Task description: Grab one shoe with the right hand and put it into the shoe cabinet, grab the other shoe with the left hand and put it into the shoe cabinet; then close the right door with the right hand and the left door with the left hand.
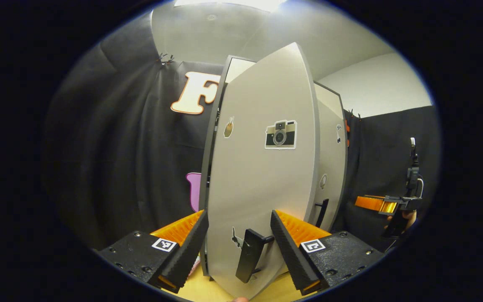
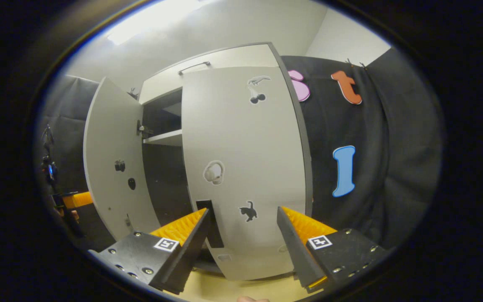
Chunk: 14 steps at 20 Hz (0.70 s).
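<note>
— Where does the shoe cabinet stand?
— On the pale wooden worktop, against the black cloth wall. In the right gripper view it is a grey cabinet with a flap at the top and two doors below.

— How are the doors?
— The right door sits nearly flat across the front, with a cat sticker low on it and a black handle at its inner edge. The left door is swung wide open, showing its inner face. Between them a dark gap shows a shelf inside.

— And the shoes?
— The dark interior gives no clear sight of them; it cannot be told where they lie.

— What of the left gripper?
— Its fingers stand spread apart, straddling the outer face of the left door, just at the door's black handle. They grip nothing. A camera sticker sits higher on that door.

— And the right gripper?
— Fingers likewise apart, empty, in front of the lower part of the right door. In the left gripper view it appears off to the right, held by a hand, clear of the cabinet.
</note>
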Tool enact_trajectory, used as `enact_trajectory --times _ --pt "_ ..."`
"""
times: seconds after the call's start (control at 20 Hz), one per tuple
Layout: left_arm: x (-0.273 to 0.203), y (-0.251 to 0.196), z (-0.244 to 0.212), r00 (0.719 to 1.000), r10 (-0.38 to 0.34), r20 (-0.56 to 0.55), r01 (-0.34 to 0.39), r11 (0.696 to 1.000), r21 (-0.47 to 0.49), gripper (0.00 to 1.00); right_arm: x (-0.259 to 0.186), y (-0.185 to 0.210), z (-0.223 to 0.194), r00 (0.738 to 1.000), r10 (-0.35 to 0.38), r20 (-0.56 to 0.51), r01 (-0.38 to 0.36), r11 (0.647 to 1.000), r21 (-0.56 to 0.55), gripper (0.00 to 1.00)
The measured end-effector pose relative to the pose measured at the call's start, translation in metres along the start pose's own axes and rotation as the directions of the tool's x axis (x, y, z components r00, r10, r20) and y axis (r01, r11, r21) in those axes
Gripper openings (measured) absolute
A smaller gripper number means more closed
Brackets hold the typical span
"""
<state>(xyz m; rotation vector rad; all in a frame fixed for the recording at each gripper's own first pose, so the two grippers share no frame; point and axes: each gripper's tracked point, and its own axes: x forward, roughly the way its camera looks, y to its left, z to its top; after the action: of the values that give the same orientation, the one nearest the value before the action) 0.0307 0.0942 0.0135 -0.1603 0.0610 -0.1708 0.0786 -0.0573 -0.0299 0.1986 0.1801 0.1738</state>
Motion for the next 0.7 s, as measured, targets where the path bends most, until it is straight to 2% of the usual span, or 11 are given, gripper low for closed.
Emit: enact_trajectory --times 0.1,0.15,0.2,0.3,0.35,0.4,0.5,0.55,0.6,0.7 --pt "0.01 -0.009 -0.004 1.0 -0.025 -0.002 0.025 0.999 -0.038 0.92 -0.002 -0.005 0.002 1.0 -0.014 0.004 0.014 1.0 0.013 0.94" --pt "0.015 -0.016 -0.007 0.999 -0.042 -0.009 0.041 0.998 -0.044 0.92 -0.004 -0.008 0.003 1.0 -0.021 0.005 0.021 1.0 0.016 0.96" --pt "0.021 -0.026 -0.011 0.998 -0.063 -0.016 0.062 0.997 -0.041 0.92 -0.006 -0.011 0.003 0.999 -0.032 0.005 0.032 0.999 0.017 0.94" --pt "0.035 -0.048 -0.017 0.993 -0.113 -0.027 0.113 0.993 -0.023 0.92 -0.011 -0.02 0.005 0.998 -0.057 0.007 0.057 0.998 0.014 0.96" --pt "0.043 -0.057 -0.02 0.991 -0.127 -0.03 0.126 0.992 -0.015 0.87 -0.015 -0.023 0.005 0.998 -0.066 0.008 0.066 0.998 0.012 0.96" --pt "0.051 -0.062 -0.022 0.99 -0.136 -0.03 0.136 0.991 0.001 0.94 -0.02 -0.027 0.006 0.997 -0.075 0.008 0.075 0.997 0.011 0.96" --pt "0.067 -0.075 -0.024 0.988 -0.153 -0.032 0.154 0.988 0.029 0.94 -0.028 -0.035 0.008 0.995 -0.097 0.01 0.097 0.995 0.009 0.96" --pt "0.072 -0.08 -0.025 0.987 -0.16 -0.034 0.161 0.986 0.032 0.89 -0.032 -0.038 0.008 0.994 -0.106 0.01 0.105 0.994 0.007 0.96" --pt "0.077 -0.085 -0.026 0.985 -0.167 -0.034 0.169 0.985 0.032 0.97 -0.035 -0.042 0.008 0.993 -0.115 0.009 0.115 0.993 0.003 0.93" --pt "0.087 -0.092 -0.026 0.984 -0.178 -0.032 0.179 0.983 0.033 0.95 -0.042 -0.048 0.008 0.991 -0.135 0.009 0.136 0.991 -0.01 0.96"
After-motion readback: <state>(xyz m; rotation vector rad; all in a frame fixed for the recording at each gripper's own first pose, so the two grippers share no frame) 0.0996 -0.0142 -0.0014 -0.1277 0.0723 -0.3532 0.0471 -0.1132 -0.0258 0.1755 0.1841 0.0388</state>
